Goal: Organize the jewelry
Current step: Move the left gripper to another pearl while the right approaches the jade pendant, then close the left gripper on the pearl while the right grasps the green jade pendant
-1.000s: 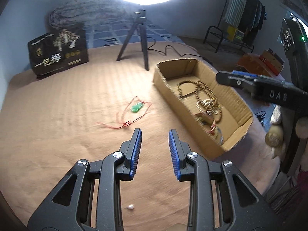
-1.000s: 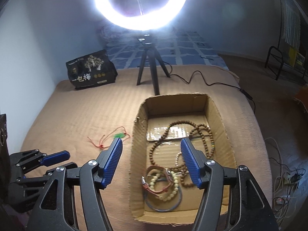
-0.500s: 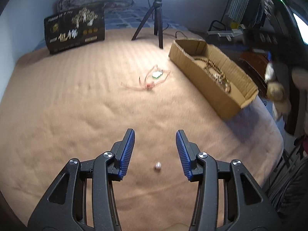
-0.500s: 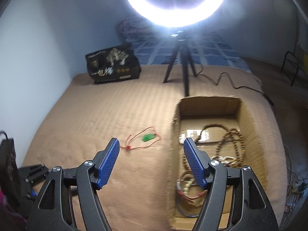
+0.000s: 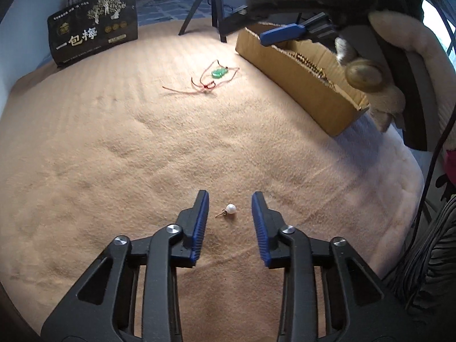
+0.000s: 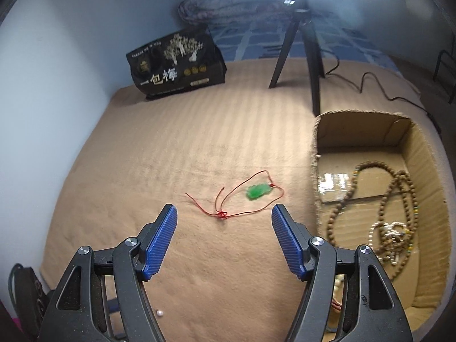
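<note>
The pearl earring (image 5: 230,209) lies on the tan blanket (image 5: 114,148) right between the blue pads of your left gripper (image 5: 230,216), touching neither pad; its small hook points left. Those jaws are closing, with the pearl in the gap but not yet pinched.

Your right gripper (image 6: 224,238) hangs over the blanket with its jaws set wide and narrowing slightly, gripping nothing. Just beyond its tips lies the green pendant (image 6: 258,191) on its red cord (image 6: 222,214), the knot of the cord nearest the pads. In the left wrist view the same pendant sits far from the pearl, well up the blanket.

To the right of the pendant stands the cardboard box (image 6: 316,142), open on top. Inside it you can see a long brown bead necklace (image 6: 399,188) and a tangle of paler beads (image 6: 390,233) nearer you.

At the far left of the blanket a black printed bag (image 6: 176,65) stands against the wall, and a black tripod (image 6: 307,51) stands on the blanket's far edge, beyond the box.
</note>
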Motion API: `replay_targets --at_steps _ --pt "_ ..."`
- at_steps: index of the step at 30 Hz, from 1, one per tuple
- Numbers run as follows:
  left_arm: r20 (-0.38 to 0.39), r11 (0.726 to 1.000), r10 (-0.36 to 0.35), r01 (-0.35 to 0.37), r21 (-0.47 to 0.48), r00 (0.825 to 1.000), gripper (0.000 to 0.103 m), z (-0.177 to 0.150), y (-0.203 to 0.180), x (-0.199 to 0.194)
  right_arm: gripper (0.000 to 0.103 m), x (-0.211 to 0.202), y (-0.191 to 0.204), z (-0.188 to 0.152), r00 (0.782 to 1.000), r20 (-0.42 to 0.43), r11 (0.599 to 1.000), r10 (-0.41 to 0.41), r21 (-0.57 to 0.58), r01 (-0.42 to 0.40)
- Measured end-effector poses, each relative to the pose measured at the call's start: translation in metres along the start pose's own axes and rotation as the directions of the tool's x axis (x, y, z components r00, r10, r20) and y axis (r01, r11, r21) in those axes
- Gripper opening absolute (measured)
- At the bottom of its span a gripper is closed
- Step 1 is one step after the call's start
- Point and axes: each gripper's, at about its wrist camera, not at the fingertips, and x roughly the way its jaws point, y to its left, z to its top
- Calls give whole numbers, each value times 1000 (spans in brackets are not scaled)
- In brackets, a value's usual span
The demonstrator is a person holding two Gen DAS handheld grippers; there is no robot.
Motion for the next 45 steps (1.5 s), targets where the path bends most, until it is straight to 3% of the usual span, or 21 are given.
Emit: replay_targets --at_steps 8,20,42,45 --pt "-33 1000 -23 23 2 999 24 -1 0 14 50 30 -2 4 998 -56 999 -22 35 24" --pt "-47 999 -53 53 5 998 24 0 6 24 47 64 4 9 986 -88 990 -142 2 143" --pt "-66 999 -53 52 -10 996 9 11 13 38 40 89 -9 18 974 -116 976 -196 76 206" --pt "-67 999 -51 50 -7 996 9 13 13 39 33 93 -10 19 968 -120 971 -222 67 231"
